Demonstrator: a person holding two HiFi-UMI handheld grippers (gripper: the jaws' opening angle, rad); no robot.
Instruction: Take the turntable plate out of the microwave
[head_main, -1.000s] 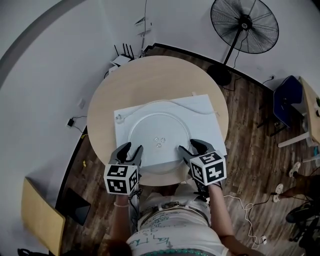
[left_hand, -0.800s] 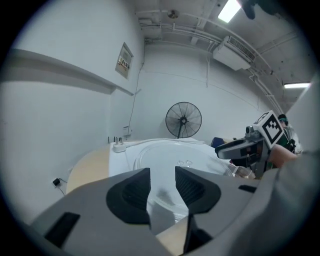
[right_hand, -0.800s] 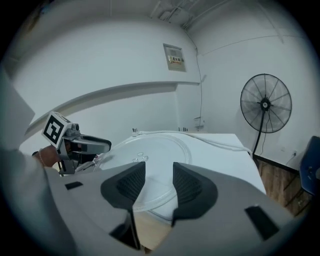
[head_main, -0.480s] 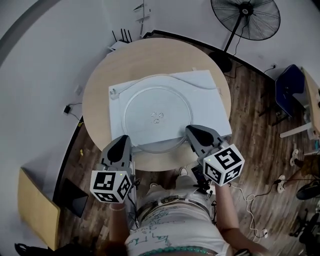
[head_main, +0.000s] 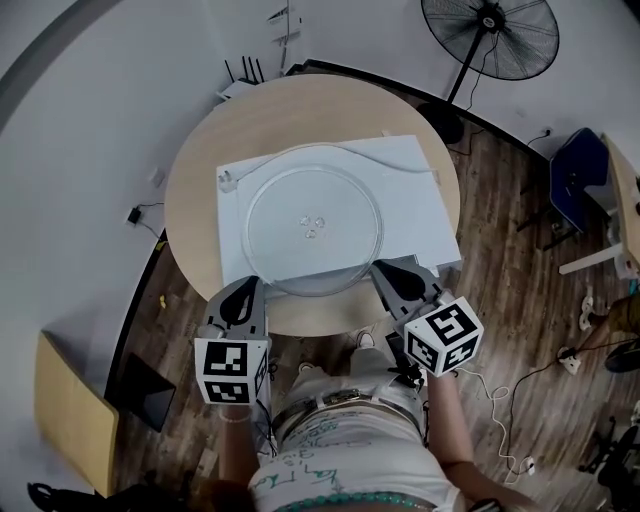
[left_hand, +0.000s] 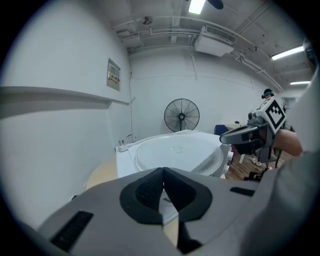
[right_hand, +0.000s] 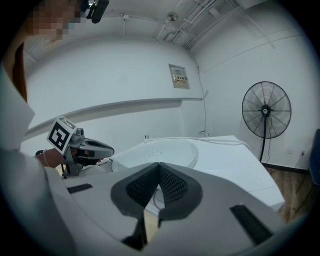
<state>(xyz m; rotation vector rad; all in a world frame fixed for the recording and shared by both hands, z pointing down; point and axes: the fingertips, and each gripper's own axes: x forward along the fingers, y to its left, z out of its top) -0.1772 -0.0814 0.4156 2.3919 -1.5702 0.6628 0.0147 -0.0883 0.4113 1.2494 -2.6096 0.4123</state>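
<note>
The left gripper is seen with its jaws pressed together and nothing between them; a second ago they were spread beside the near rim of the plate. The right gripper is likewise shut on nothing, where before it was held wide at the rim's other side. Both are now drawn back toward the person, just clear of the plate and no longer touching it.

The glass plate is left lying flat on top of the white microwave, its near rim reaching slightly past the front edge. The microwave itself is carried by the round wooden counter, with a white cable trailed across its top behind the plate.

From this it is judged that the plate has been let go and the grippers withdrawn. With the plate outside the microwave and resting steadily, the task is taken to be all but done. The slight overhang at the front is the only point to be watched.
</note>
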